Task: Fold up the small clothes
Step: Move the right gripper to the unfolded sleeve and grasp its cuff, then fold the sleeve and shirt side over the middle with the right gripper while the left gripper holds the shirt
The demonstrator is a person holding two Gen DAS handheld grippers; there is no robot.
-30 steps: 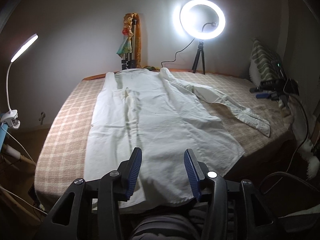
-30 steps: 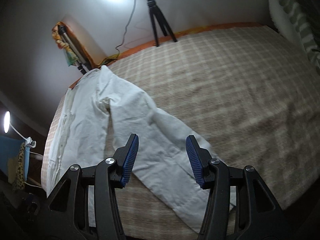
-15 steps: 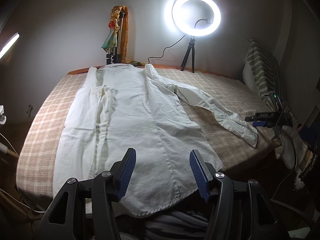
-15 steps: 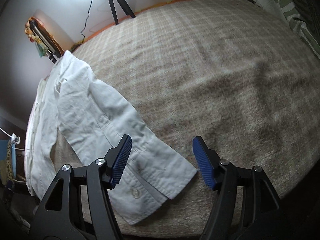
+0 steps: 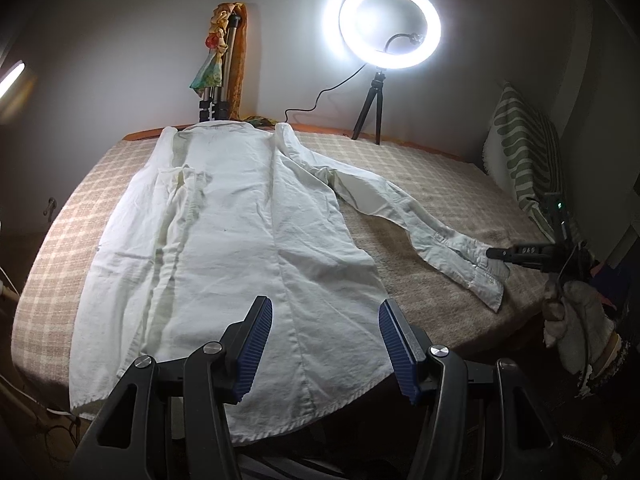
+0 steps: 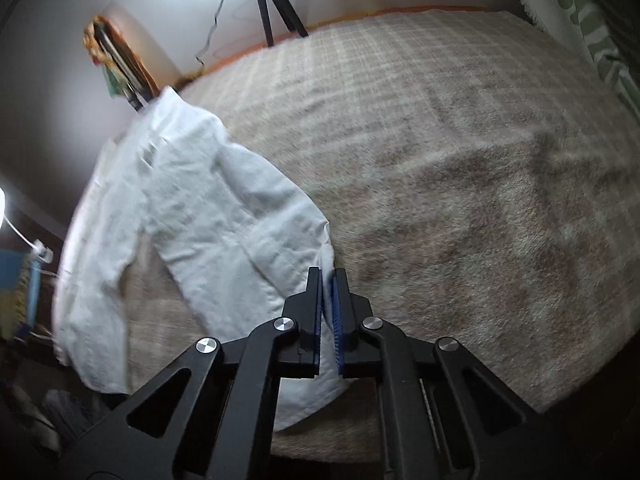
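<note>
- The left gripper (image 5: 325, 343) hung over the bed's near edge with its blue pads about half open and nothing between them; the hem of the shirt (image 5: 224, 240) lay just beyond and below the pads.
- The right gripper (image 6: 328, 280) had its pads pressed together on the sleeve (image 6: 224, 232) at the cuff, near the bed's near right edge; a strip of white cloth showed in the narrow slit between the pads.
- The shirt lay flat on the bed (image 5: 440, 184), its long axis running from the hem at the near edge to the collar at the far edge, towards the wall.
- The sleeve ran slantwise from the far shoulder out towards the near right corner, so the body lay to the left of the cuff; my judgement is that the coming fold has to carry the cuff leftwards across onto the body, and the right hand was plainly the nearer one for it.
- Only the left view showed the whole body, the creased placket on its left side and the right gripper seen from outside, with a gloved hand (image 5: 576, 332) behind it at the bed's right edge.
- Only the right view showed the pinch itself; it was motion-blurred, and the hem was out of its frame.
- Farthest off, a ring light (image 5: 390, 26) on a tripod stood at the far edge, with a striped pillow (image 5: 524, 152) against the right side.
</note>
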